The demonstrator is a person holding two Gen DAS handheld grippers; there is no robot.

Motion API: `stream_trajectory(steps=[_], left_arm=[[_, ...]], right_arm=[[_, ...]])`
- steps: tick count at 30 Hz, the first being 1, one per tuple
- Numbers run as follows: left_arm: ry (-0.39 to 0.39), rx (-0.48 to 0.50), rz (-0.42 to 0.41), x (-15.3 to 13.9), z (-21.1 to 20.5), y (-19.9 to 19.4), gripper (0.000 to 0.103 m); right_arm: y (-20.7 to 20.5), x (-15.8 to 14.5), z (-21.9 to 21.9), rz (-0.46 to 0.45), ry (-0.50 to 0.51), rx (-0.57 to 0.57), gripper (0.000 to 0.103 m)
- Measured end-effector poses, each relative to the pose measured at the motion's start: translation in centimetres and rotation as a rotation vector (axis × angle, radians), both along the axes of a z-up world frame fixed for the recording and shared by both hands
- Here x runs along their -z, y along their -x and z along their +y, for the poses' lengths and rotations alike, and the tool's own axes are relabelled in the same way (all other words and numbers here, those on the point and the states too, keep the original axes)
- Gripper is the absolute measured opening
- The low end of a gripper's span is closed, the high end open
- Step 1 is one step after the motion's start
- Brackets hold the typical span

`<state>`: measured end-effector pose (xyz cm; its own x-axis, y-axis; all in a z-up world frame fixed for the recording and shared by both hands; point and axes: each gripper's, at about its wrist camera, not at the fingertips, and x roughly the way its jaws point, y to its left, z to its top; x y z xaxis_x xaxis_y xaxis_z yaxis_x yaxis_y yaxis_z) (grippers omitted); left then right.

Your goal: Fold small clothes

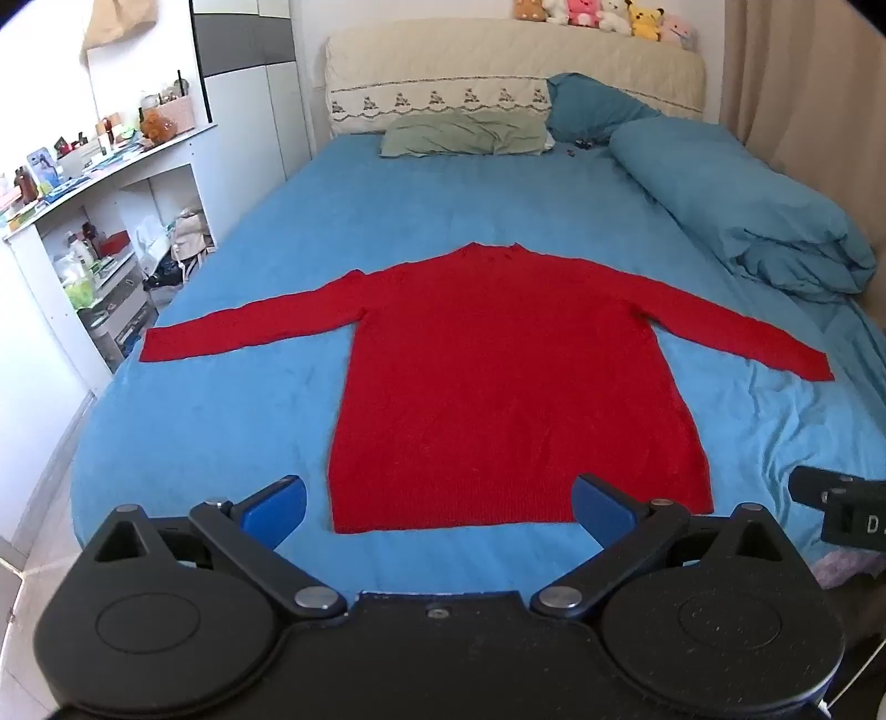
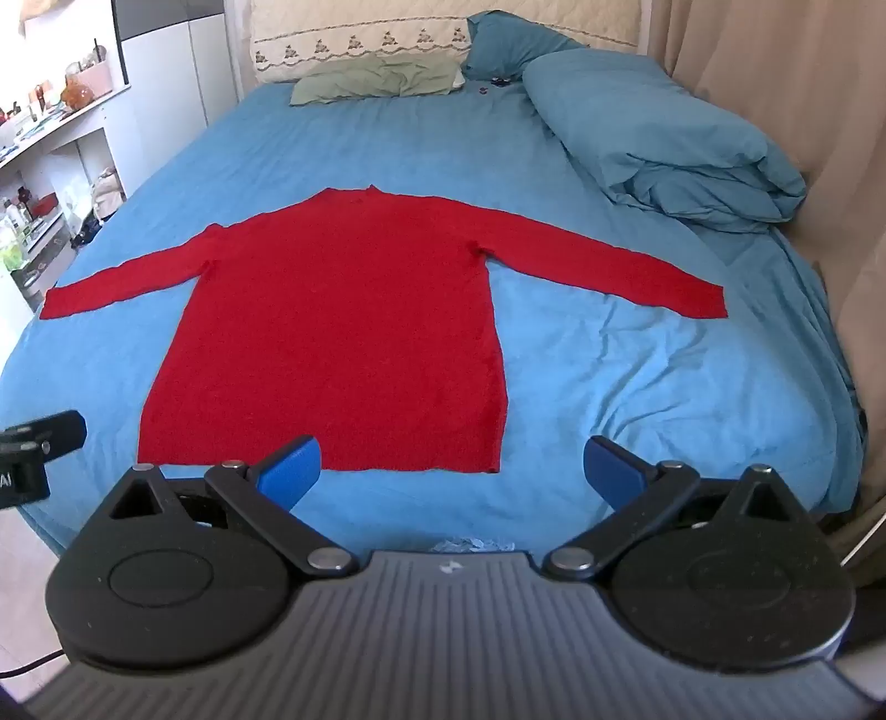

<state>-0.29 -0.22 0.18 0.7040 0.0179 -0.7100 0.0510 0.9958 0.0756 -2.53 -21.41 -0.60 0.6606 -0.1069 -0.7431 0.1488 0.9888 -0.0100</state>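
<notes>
A red long-sleeved sweater [image 1: 498,387] [image 2: 332,332] lies flat on the blue bed sheet [image 1: 221,432] [image 2: 637,399], both sleeves spread out sideways, its hem nearest me. My left gripper [image 1: 440,507] hovers above the near edge of the bed in front of the hem, jaws wide open with nothing between the blue pads. My right gripper [image 2: 451,468] hangs over the hem's right corner, also wide open and empty. Each gripper's black edge peeks into the other's view.
A rolled blue duvet [image 1: 747,210] [image 2: 664,133] lies along the right side of the bed. Pillows [image 1: 465,135] and a headboard with plush toys [image 1: 603,16] are at the far end. White shelves [image 1: 99,232] crowded with small items stand left; a beige curtain [image 2: 803,111] hangs right.
</notes>
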Motion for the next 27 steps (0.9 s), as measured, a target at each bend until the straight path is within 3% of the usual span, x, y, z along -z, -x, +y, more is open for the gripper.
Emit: stream_trajectory(steps=[27], left_arm=[[0.026, -0.01, -0.01, -0.2, 0.45, 0.59, 0.103]], right_arm=[[0.04, -0.42, 0.39, -0.003, 0.008, 0.008, 0.103]])
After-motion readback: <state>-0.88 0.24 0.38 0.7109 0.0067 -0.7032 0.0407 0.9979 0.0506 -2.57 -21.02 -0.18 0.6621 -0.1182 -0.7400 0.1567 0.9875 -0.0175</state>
